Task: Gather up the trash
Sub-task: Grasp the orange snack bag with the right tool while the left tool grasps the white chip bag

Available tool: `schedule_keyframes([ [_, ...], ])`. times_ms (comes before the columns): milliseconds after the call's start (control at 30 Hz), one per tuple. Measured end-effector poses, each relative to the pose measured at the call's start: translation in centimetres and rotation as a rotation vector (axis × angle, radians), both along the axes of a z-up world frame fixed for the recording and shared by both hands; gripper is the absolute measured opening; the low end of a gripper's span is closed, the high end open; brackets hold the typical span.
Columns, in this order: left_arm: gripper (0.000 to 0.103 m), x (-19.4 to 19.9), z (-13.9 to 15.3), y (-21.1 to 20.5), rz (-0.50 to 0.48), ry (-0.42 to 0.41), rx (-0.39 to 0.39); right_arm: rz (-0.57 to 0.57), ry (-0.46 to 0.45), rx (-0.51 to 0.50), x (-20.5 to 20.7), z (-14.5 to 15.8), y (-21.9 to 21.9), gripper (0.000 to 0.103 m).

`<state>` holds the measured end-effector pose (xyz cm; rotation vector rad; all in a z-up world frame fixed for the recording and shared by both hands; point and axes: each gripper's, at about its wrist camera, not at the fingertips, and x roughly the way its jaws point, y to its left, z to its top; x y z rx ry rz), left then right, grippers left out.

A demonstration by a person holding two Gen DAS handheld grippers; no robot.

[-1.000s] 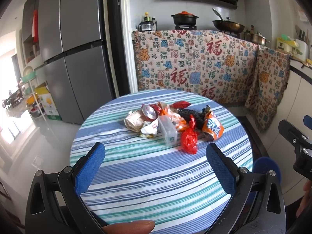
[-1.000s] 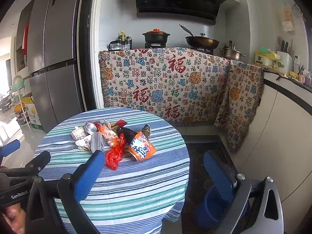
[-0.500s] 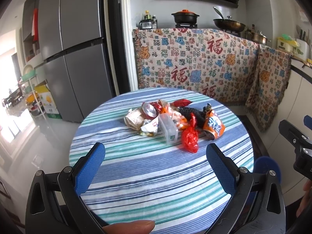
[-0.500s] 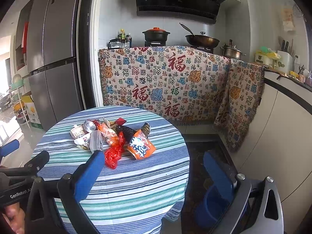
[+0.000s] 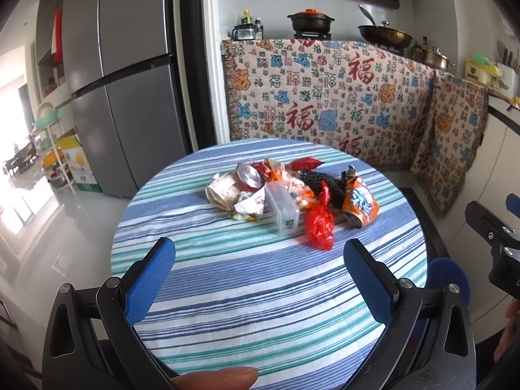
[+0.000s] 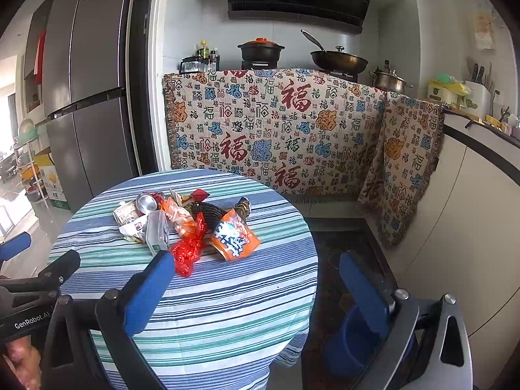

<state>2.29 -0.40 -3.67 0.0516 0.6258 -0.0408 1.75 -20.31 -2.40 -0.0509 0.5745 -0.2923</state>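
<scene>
A heap of trash lies mid-table on the round striped table (image 5: 247, 292): a crushed can (image 5: 248, 174), a clear plastic box (image 5: 282, 206), a red plastic bag (image 5: 320, 224), an orange snack packet (image 5: 360, 203), crumpled wrappers (image 5: 224, 190). My left gripper (image 5: 260, 279) is open and empty, above the table's near side, short of the heap. My right gripper (image 6: 256, 289) is open and empty, at the table's right edge. The heap shows in the right wrist view too: red bag (image 6: 188, 250), orange packet (image 6: 234, 235), can (image 6: 146, 202).
A blue bin (image 6: 354, 341) stands on the floor right of the table (image 6: 208, 308); it also shows in the left wrist view (image 5: 448, 279). A patterned cloth (image 6: 276, 130) covers the counter behind. A fridge (image 5: 123, 81) stands at the left, white cabinets (image 6: 461, 227) at the right.
Both grippers have edged slightly closer to the table; the heap sits a little lower in both views. Nothing was taken hold of.
</scene>
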Motion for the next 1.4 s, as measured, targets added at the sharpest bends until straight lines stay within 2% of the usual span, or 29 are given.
schedule_keyframes([
  [133, 0.103, 1.4, -1.3, 0.7, 0.011, 0.039, -0.022, -0.011, 0.022, 0.004, 0.9, -1.0, -0.5, 0.103],
  [233, 0.103, 3.2, -3.8, 1.9, 0.042, 0.088, -0.051, -0.022, 0.029, 0.032, 1.6, -2.1, -1.4, 0.103],
  [333, 0.103, 5.1, -6.3, 2.6, 0.074, 0.121, -0.043, -0.028, 0.047, 0.048, 2.7, -3.8, -2.3, 0.103],
  [433, 0.103, 7.1, -9.3, 3.5, 0.089, 0.181, -0.043, -0.023, 0.084, 0.078, 4.1, -6.3, -3.4, 0.103],
  [600, 0.103, 10.3, -13.5, 5.4, 0.112, 0.296, -0.088, -0.017, 0.189, 0.061, 6.6, -11.1, -4.7, 0.103],
  [733, 0.103, 12.4, -15.5, 6.5, 0.124, 0.351, -0.097, -0.007, 0.259, 0.087, 8.7, -14.2, -5.2, 0.103],
  [867, 0.103, 14.0, -16.2, 6.2, 0.102, 0.33, -0.02, -0.002, 0.313, 0.096, 10.7, -16.3, -5.1, 0.103],
  [1033, 0.103, 16.8, -15.9, 5.5, 0.019, 0.322, -0.007, -0.014, 0.384, 0.114, 12.9, -18.3, -5.2, 0.103],
  [1233, 0.103, 20.8, -15.8, 5.2, -0.031, 0.328, -0.008, -0.012, 0.38, 0.128, 15.7, -18.7, -5.4, 0.103],
  [1400, 0.103, 21.7, -15.8, 4.8, -0.046, 0.326, 0.002, 0.04, 0.377, 0.116, 18.4, -18.9, -5.2, 0.103],
])
